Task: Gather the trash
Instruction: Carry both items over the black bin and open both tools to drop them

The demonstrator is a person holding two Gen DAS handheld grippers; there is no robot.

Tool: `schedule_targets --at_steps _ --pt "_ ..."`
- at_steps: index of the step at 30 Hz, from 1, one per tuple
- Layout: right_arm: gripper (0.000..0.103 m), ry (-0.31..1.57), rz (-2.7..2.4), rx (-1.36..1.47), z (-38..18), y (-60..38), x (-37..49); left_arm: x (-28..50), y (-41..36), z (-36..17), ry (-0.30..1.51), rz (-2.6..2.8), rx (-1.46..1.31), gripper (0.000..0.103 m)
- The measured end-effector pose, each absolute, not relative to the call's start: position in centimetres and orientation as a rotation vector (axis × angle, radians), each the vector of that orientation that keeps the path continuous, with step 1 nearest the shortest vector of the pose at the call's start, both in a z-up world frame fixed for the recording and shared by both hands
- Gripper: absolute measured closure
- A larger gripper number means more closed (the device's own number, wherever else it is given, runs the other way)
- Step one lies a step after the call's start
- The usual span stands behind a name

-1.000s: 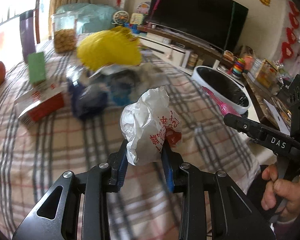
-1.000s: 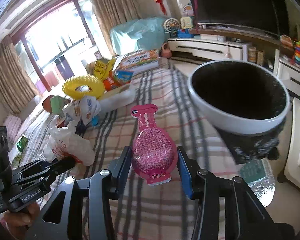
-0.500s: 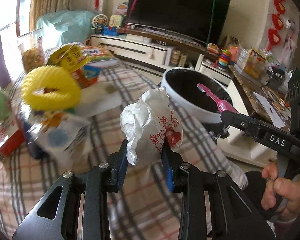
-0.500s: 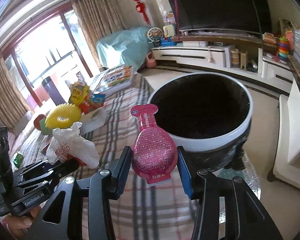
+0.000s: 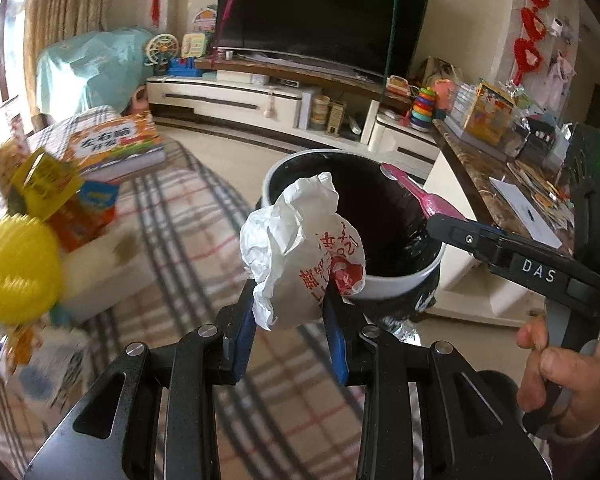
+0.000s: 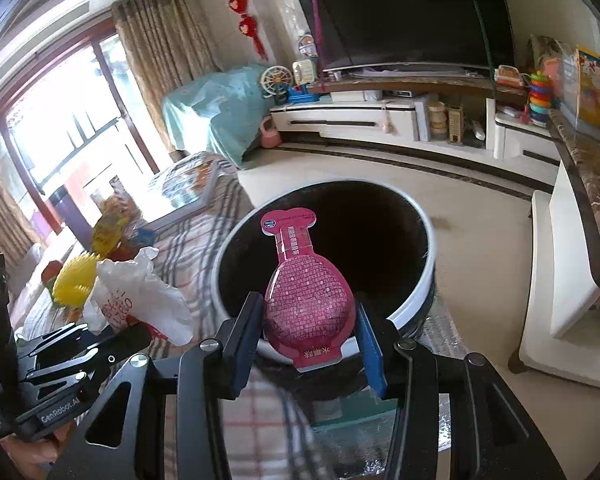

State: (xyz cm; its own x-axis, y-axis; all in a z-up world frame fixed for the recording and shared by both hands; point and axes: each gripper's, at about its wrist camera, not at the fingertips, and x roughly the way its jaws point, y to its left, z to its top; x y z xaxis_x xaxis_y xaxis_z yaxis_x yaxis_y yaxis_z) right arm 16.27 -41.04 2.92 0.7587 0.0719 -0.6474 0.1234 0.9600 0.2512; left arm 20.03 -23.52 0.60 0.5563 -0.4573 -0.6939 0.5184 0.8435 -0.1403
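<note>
My left gripper [image 5: 290,316] is shut on a crumpled white plastic bag with red print [image 5: 300,248], held just before the near rim of a white trash bin with a black liner [image 5: 404,280]. My right gripper [image 6: 308,332] is shut on a pink flask-shaped packet [image 6: 304,292], held over the near rim of the bin [image 6: 416,300]. The packet [image 5: 414,196] and right gripper [image 5: 434,222] show at the right of the left wrist view. The bag [image 6: 140,296] and left gripper [image 6: 140,330] show at the left of the right wrist view.
A plaid-covered table [image 5: 188,240] holds a yellow spiky ring [image 5: 16,268], colourful boxes [image 5: 72,208] and a picture book [image 5: 116,144]. A TV [image 5: 324,20] on a low white cabinet [image 5: 240,96] stands behind. A marble-topped counter [image 6: 588,184] runs along the right.
Both grippers have swung right from the table toward the bin, each keeping its hold. The bin is now directly ahead of both, and the table clutter has slid to the left.
</note>
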Motion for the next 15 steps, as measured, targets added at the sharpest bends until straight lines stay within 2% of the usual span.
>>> schedule_targets --at_steps 15 --pt "0.057 0.729 -0.049 0.32 2.6 -43.8 18.7 23.6 -27.7 0.6 0.827 -0.603 0.113 0.073"
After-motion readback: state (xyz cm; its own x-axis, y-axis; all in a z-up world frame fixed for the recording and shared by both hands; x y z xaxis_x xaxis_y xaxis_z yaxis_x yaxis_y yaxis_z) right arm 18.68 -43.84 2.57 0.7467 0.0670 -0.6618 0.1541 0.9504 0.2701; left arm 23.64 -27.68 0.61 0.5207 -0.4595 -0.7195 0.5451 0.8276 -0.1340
